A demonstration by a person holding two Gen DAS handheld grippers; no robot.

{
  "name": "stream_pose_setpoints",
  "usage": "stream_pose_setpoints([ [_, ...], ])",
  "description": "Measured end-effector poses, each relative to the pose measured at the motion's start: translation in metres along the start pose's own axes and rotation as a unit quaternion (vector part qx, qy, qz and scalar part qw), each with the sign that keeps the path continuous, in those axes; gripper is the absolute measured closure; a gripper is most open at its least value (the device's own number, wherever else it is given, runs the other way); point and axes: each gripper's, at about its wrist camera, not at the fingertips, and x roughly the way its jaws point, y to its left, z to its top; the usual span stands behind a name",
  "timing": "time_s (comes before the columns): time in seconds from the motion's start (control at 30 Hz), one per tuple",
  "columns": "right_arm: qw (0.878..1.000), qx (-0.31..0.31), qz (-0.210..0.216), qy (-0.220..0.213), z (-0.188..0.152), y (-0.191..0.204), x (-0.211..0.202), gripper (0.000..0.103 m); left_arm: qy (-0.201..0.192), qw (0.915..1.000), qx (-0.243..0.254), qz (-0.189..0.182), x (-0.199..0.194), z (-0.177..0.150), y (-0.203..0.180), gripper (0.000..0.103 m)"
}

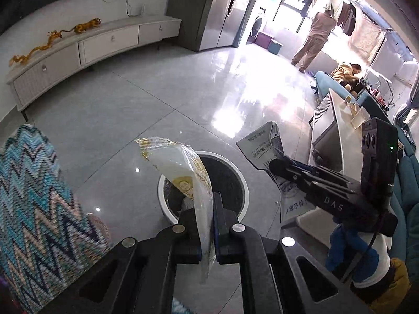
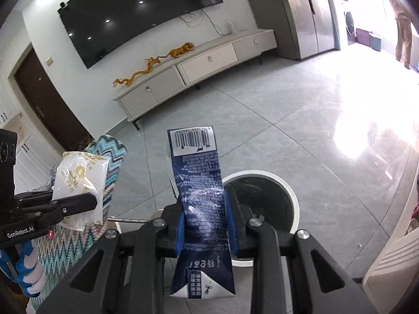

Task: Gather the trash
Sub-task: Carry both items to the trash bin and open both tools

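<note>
Here the left claw (image 1: 205, 231) is clamped on a crinkled clear-and-white plastic snack wrapper with gold print (image 1: 183, 167), held above the round white-rimmed bin with a dark liner (image 1: 242, 183) on the grey tiled floor (image 1: 131, 110). The right claw (image 2: 207, 225) grips a flattened dark-blue milk carton (image 2: 200, 196) upright beside, possibly over, that bin's rim.

Home living room. Wall television (image 2: 141, 18) at 11 o'clock above long low white cabinet (image 2: 199, 73) with drawers; golden dragon figure (image 2: 141, 74) on top. Glossy grey tile floor (image 2: 288, 130). Brown door (image 2: 47, 104) at 9 o'clock. Laundry (image 1: 345, 18) hanging by bright window at 1 o'clock; teal sofa (image 1: 408, 178) at 3 o'clock.
</note>
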Motion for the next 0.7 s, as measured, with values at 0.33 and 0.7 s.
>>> stream_pose_setpoints([
  [0.33,0.995,0.085,-0.028,0.053,-0.002,-0.068,0.091,0.077,0.078,0.9969,-0.015,0.003,0.111,0.014,-0.006,0.090],
  [0.7,0.990,0.099,-0.045,0.087,-0.012,-0.086,0.135,0.058,0.067,0.9966,-0.048,0.003,0.129,0.024,0.012,0.044],
])
